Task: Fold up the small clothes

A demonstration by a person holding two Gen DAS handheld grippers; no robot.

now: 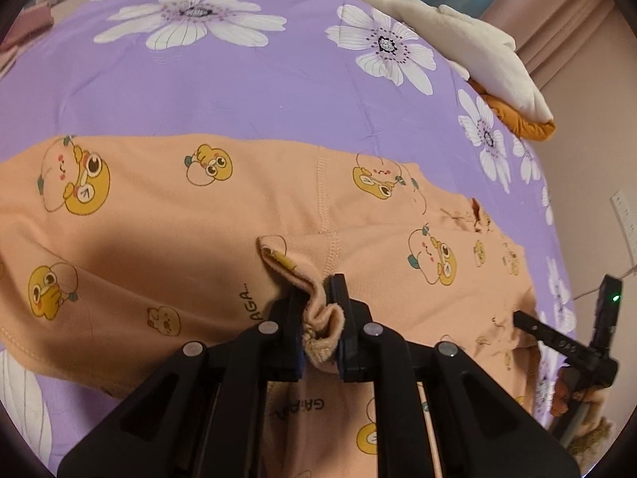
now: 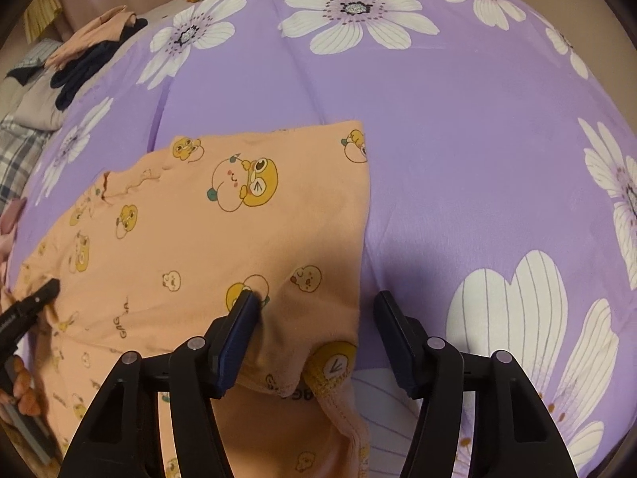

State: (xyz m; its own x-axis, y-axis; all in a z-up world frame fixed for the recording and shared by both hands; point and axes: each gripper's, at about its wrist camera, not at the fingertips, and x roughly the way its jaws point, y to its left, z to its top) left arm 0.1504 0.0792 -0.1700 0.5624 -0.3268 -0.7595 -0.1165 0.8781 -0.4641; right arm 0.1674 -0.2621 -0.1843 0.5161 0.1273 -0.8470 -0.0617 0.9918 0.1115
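Observation:
A small peach garment [image 1: 191, 223] printed with yellow cartoon ducks lies spread on a purple flowered bedspread [image 1: 223, 91]. My left gripper [image 1: 320, 318] is shut on a bunched fold of its cloth near the middle seam. In the right wrist view the same garment [image 2: 191, 231] fills the left half. My right gripper [image 2: 314, 318] is open, its left finger [image 2: 239, 326] resting on the cloth and its right finger over the bedspread [image 2: 477, 151], straddling the garment's right edge and ribbed cuff [image 2: 330, 370]. The right gripper also shows at the far right of the left wrist view [image 1: 529, 324].
A white and orange plush toy [image 1: 469, 51] lies along the bed's far edge. A pile of dark and peach clothes [image 2: 87, 55] sits at the bed's far left corner. A pink wall with a white socket plate [image 1: 625, 219] is beyond the bed.

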